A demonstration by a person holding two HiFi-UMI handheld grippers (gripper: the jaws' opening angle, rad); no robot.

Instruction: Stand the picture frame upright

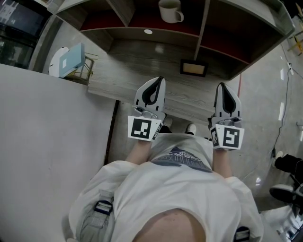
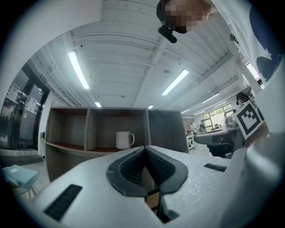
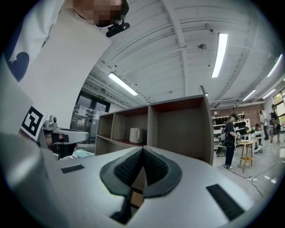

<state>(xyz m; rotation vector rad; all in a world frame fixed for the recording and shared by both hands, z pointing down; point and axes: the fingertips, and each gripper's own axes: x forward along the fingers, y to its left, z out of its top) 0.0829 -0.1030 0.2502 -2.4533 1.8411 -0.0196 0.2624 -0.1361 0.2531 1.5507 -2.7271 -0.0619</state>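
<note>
Head view, picture frame [image 1: 193, 68] flat on desk [image 1: 137, 66] ahead, left gripper [image 1: 160, 81], right gripper [image 1: 222, 87] both closed, empty

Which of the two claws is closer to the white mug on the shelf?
Left. The left gripper sits below the mug in the head view, nearly in line with it; the right gripper is well off to the mug's right.

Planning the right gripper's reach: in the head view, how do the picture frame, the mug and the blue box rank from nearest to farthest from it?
1. The picture frame, on the desk just ahead of the right gripper.
2. The mug, up in the shelf, farther back.
3. The blue box, far off at the desk's left end.
</note>
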